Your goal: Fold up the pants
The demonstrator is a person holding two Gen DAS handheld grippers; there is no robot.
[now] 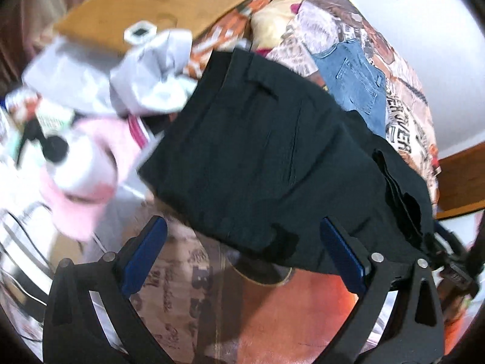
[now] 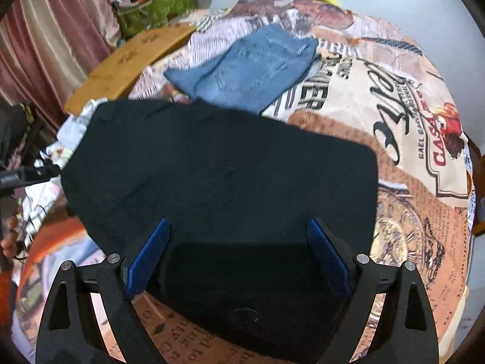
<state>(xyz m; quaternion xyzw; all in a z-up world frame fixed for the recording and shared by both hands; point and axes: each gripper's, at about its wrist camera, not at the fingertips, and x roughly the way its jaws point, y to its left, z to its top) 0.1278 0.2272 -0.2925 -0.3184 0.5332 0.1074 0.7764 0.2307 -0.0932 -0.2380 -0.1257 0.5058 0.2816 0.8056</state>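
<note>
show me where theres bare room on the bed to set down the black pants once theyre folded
Bare printed bedspread lies right of the black pants, below the folded blue jeans; another strip sits near the left gripper. Left of the pants is crowded: white and pink clothes, wooden board.

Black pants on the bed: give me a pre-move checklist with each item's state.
1. Left gripper open, holding nothing: ok.
2. Right gripper open, holding nothing: ok.
3. Black pants lie folded on the printed bedspread: ok.
4. Right edge of the fold in the left wrist view is bunched, not flat: not ok.
5. Blue jeans separate from the black pants: cannot tell, edges meet.
6. Clothing pile clear of the pants: not ok.
</note>
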